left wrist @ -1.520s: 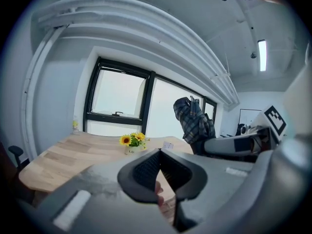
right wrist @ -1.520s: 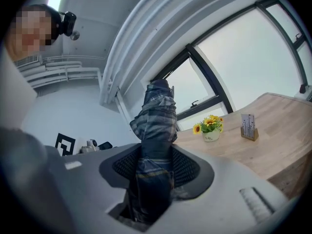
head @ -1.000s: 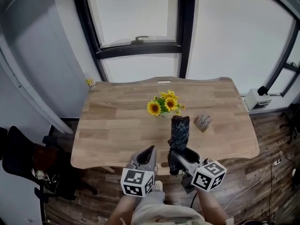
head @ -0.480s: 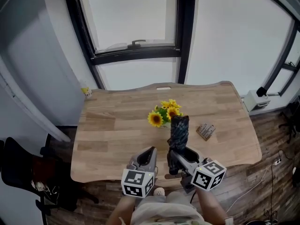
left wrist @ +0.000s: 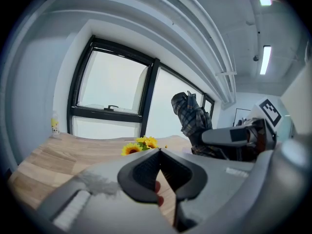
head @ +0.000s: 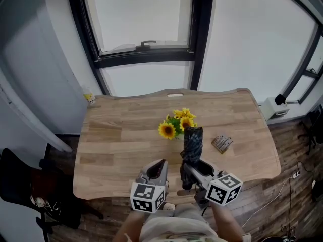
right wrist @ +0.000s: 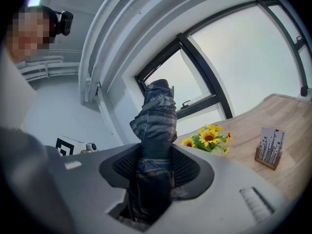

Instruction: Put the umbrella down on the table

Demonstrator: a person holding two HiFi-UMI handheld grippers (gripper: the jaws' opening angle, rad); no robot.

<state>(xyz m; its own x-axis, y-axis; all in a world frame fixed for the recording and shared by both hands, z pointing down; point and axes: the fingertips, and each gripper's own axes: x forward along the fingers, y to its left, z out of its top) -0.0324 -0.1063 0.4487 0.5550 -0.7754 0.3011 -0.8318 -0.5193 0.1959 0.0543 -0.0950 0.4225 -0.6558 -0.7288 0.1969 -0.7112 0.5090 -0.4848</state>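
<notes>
A folded dark plaid umbrella (head: 193, 142) stands roughly upright in my right gripper (head: 191, 166), whose jaws are shut on its lower part above the table's near edge. In the right gripper view the umbrella (right wrist: 156, 126) rises out from between the ribbed pads (right wrist: 187, 167). My left gripper (head: 160, 166) hovers just to the left, apart from the umbrella, its pads (left wrist: 146, 167) meeting at the tip with nothing held. From the left gripper view the umbrella (left wrist: 192, 118) shows at the right. The wooden table (head: 126, 135) lies ahead under both.
A bunch of sunflowers (head: 176, 124) stands mid-table just beyond the umbrella. A small card holder (head: 222, 143) sits to its right, and a little yellow bottle (head: 89, 98) at the far left corner. Windows rise behind the table. A dark chair (head: 20, 180) is at the left.
Both grippers have moved forward together, further over the table's near edge. The umbrella is still upright in the right gripper, its top closer to the sunflowers.
</notes>
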